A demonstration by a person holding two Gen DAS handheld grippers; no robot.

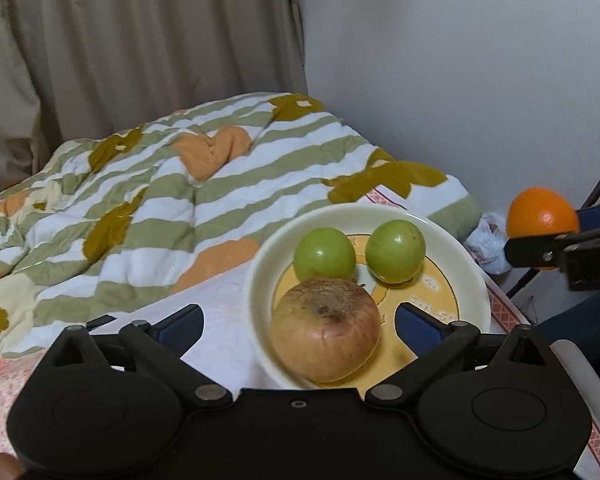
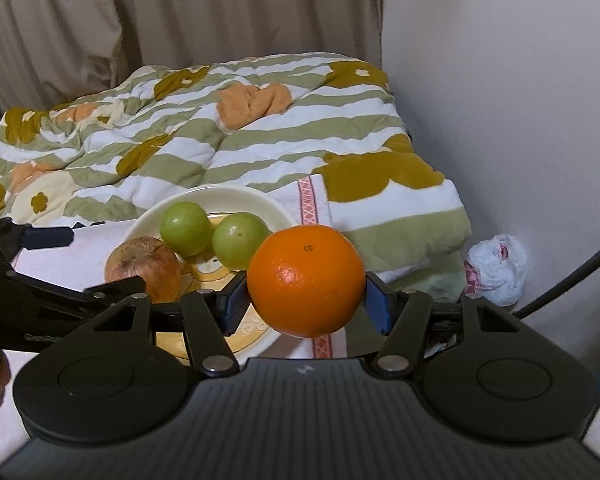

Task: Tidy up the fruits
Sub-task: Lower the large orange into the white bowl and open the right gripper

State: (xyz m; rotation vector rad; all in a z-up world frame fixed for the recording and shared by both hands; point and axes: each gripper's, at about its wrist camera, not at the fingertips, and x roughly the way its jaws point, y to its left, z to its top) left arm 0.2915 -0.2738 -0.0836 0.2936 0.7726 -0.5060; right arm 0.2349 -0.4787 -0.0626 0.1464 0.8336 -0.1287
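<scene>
A cream plate (image 1: 466, 276) with a yellow centre lies on the bed and holds two green fruits (image 1: 324, 258) (image 1: 396, 250) and a reddish apple (image 1: 326, 330). My left gripper (image 1: 298, 326) is open, its fingers to either side of the apple. My right gripper (image 2: 306, 300) is shut on an orange (image 2: 306, 280) and holds it above the plate's right edge; the orange also shows in the left wrist view (image 1: 540, 216). The plate (image 2: 260, 200), green fruits (image 2: 186, 228) (image 2: 238, 240) and apple (image 2: 144, 272) also show in the right wrist view.
A striped green, white and orange quilt (image 1: 148, 200) lies bunched behind the plate. A white wall (image 1: 460, 80) stands at right and a beige curtain (image 1: 140, 40) behind. A crumpled white bag (image 2: 496, 268) lies beside the bed by the wall.
</scene>
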